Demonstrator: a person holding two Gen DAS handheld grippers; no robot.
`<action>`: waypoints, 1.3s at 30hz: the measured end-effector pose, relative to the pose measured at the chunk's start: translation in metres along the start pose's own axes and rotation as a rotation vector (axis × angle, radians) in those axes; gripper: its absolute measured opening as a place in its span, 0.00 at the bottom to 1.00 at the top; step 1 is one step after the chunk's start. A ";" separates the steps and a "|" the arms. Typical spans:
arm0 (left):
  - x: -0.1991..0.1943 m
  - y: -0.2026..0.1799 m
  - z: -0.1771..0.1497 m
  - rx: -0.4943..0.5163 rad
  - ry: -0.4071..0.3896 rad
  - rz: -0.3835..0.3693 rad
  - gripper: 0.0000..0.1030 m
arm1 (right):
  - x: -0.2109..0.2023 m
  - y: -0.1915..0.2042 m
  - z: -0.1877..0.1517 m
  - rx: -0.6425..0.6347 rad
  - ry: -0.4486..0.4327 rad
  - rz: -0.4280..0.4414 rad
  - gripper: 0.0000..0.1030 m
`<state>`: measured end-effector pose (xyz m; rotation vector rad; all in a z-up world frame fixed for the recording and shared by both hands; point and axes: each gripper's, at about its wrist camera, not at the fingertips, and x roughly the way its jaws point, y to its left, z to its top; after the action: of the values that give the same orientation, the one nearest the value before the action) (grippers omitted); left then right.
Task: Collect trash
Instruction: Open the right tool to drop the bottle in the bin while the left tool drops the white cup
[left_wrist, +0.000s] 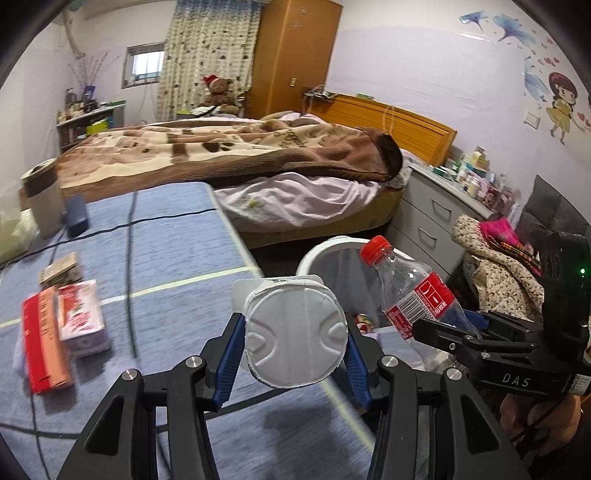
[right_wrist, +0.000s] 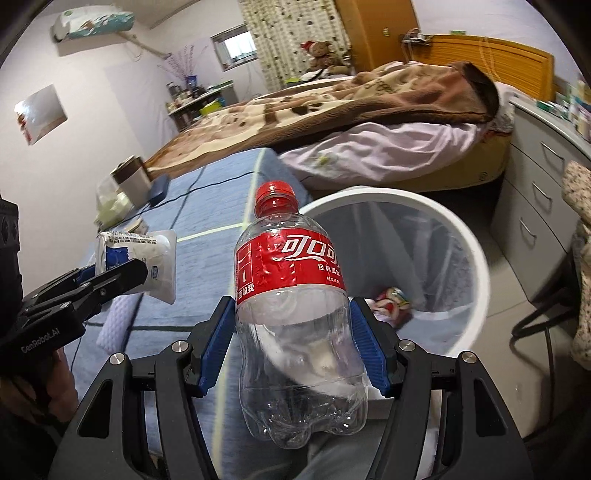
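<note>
My left gripper (left_wrist: 295, 343) is shut on a white plastic cup (left_wrist: 295, 332), whose round bottom faces the camera, above the edge of the blue table (left_wrist: 166, 240). In the right wrist view the same cup (right_wrist: 155, 258) shows at the left between the left gripper's fingers (right_wrist: 110, 277). My right gripper (right_wrist: 295, 332) is shut on an empty clear cola bottle (right_wrist: 295, 314) with a red cap and red label. That bottle (left_wrist: 410, 291) appears at the right of the left wrist view. A white trash bin (right_wrist: 476, 258) stands on the floor just ahead, with some wrappers (right_wrist: 391, 299) inside.
Red and pink cartons (left_wrist: 62, 325) lie on the table's left side, with a metal cup (left_wrist: 44, 199) and dark case (left_wrist: 75, 214) farther back. A cable (left_wrist: 129, 258) crosses the table. Beyond are a bed (left_wrist: 240, 155), grey drawers (left_wrist: 424, 218) and a chair with clothes (left_wrist: 498, 269).
</note>
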<state>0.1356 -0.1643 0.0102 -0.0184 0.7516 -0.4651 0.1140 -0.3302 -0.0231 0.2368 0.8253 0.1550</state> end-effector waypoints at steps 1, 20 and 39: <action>0.005 -0.005 0.002 0.008 0.005 -0.008 0.49 | 0.000 -0.004 0.000 0.010 -0.002 -0.008 0.62; 0.077 -0.051 0.005 0.081 0.115 -0.106 0.49 | 0.010 -0.045 -0.004 0.085 0.038 -0.049 0.63; 0.062 -0.036 0.006 0.037 0.094 -0.101 0.58 | -0.003 -0.031 0.005 0.049 -0.002 -0.064 0.63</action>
<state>0.1648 -0.2235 -0.0192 0.0003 0.8365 -0.5792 0.1165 -0.3615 -0.0258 0.2564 0.8344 0.0741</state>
